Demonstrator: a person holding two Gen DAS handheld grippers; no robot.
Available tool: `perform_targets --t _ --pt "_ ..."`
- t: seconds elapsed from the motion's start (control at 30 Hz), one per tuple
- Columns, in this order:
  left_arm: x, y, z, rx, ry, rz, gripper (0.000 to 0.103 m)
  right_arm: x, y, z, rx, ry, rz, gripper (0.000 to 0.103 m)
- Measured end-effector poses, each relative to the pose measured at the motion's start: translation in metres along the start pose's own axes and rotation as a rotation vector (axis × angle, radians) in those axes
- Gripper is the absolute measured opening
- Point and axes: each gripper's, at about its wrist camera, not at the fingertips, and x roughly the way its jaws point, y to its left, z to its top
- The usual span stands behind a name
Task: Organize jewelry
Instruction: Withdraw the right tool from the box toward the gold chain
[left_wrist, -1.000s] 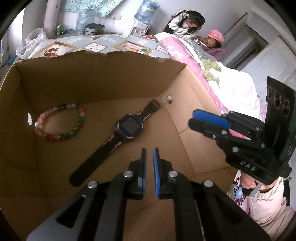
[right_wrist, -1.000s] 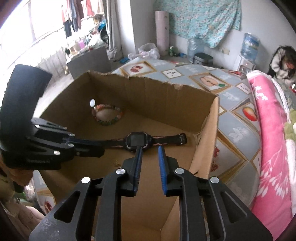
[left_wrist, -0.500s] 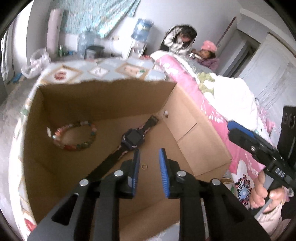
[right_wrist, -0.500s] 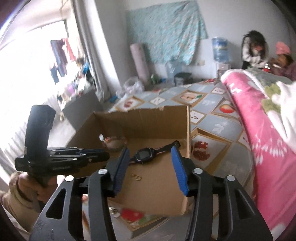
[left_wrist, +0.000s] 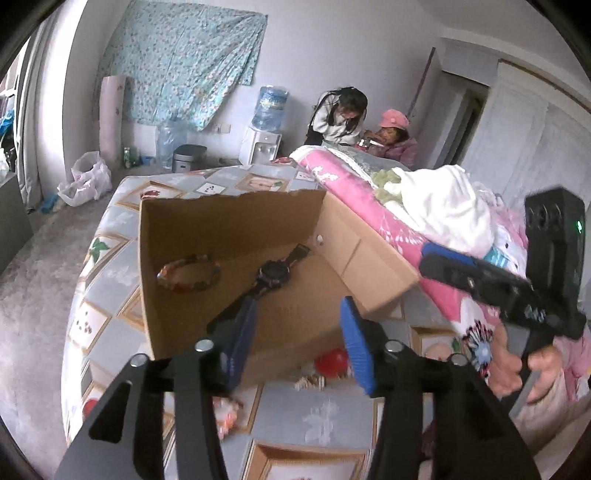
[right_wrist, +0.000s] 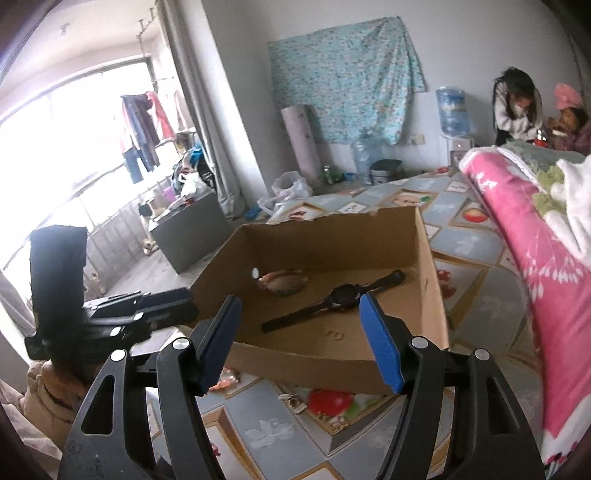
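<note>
Blue-padded, both my left gripper (left_wrist: 297, 334) and right gripper (right_wrist: 306, 334) have just been opening, empty, below the cardboard box (right_wrist: 430, 295) mid-frame holding watch (right_wrist: 343, 295), bracelet (right_wrist: 282, 282).

A bed (right_wrist: 476, 243) covered in a grey sheet printed with framed pictures carries an open cardboard box (right_wrist: 325, 247). A rolled pink quilt (right_wrist: 535, 236) lies along the box's right side. In front of the box, small blurred trinkets (right_wrist: 295, 400) rest directly on the sheet.
</note>
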Motion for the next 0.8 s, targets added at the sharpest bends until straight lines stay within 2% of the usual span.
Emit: perform_targets --t 0.17,0.3,0.57,0.8 --pt "-0.01 -0.006 -0.022 0.013 0.024 0.03 0.059 -0.005 0.004 -0.003 0.003 -0.004 0.025 0.075" --pt "-0.003 -0.011 -0.039 0.032 0.062 0.052 0.066 -0.002 0.006 -0.009 0.003 0.013 0.034 0.076" --pt "0.02 -0.012 -0.065 0.055 0.13 0.105 0.066 0.009 0.009 -0.023 0.013 0.071 0.04 0.076" --pt "0.041 -0.012 -0.082 0.089 0.162 0.16 0.066 0.008 -0.01 -0.047 0.039 0.137 -0.026 0.076"
